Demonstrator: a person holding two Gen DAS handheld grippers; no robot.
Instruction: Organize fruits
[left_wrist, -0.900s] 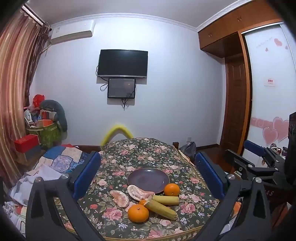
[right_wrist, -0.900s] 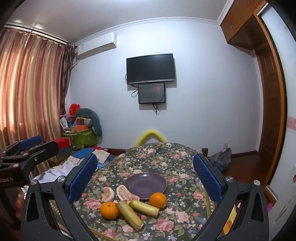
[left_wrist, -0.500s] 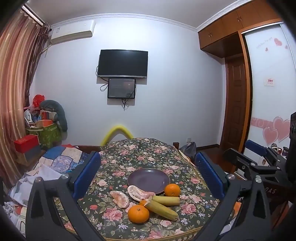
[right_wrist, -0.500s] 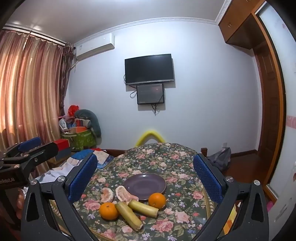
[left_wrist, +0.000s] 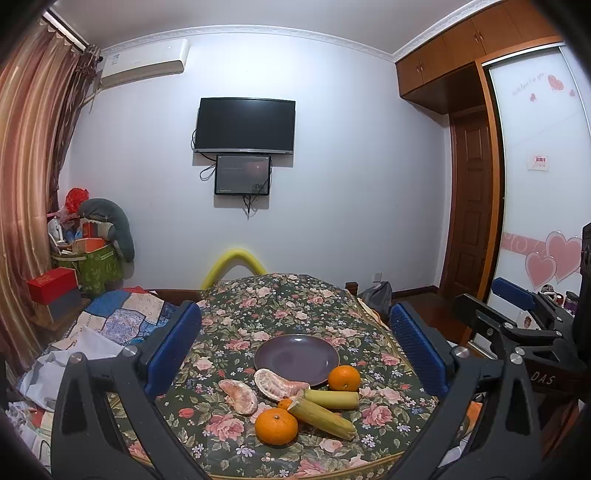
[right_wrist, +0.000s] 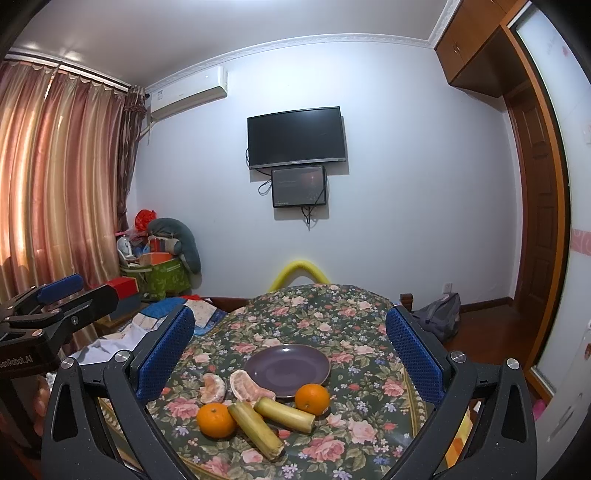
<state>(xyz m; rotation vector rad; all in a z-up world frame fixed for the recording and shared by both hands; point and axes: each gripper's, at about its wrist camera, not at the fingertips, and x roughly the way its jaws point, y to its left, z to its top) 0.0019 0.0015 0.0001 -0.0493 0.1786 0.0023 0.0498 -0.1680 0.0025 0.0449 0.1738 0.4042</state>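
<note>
An empty purple plate sits on the floral-cloth table. In front of it lie two oranges, two peeled pomelo pieces and two yellow-green cane sticks. A third orange is mostly hidden behind a stick. My left gripper and right gripper are both open and empty, held back from the table, above the fruit.
A cluttered bed with a patchwork quilt lies left of the table. A yellow foam arch stands behind the table. A backpack lies on the floor at right. Wardrobe and door stand at right.
Both grippers have drifted only slightly; the right wrist view shifted a little so the fruit sits marginally lower-left. Nothing on the table has moved.
</note>
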